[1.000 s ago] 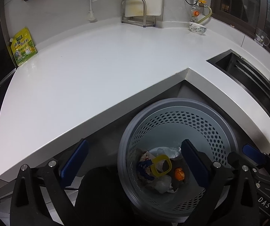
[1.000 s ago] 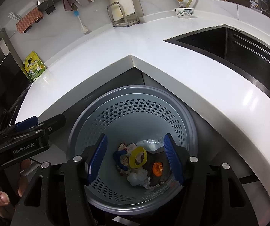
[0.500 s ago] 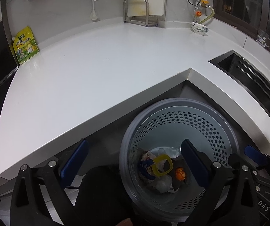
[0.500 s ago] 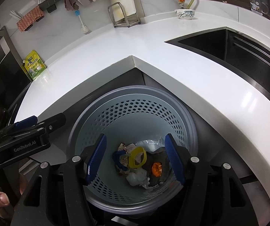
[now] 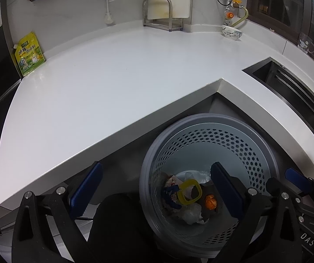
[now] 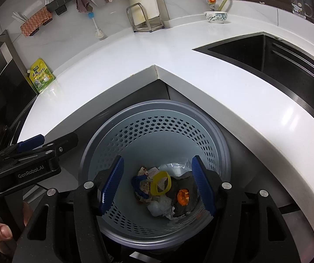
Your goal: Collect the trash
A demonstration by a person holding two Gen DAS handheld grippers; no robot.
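Against the far left wall of the white L-shaped countertop leans a yellow-green printed pouch, and the broad worktop beside it lies bare up to its front edge. Further right along the back wall come a blue-headed white brush, a metal rack and a white patterned bowl, all well apart from the front edge. That edge bends in at an inner corner, and just below the corner stands a round grey perforated plastic bin, close under the overhang. On its floor lies the collected trash: crumpled white wrappers, a yellow plastic ring, a blue strip and an orange peel. The left gripper hangs with jaws spread wide and nothing between them, one finger outside the bin's rim, the other over its opening. The right gripper is centred over the bin's mouth, its blue-padded jaws also wide and empty, well above the trash. At far right a dark sunken sink cuts into the countertop.
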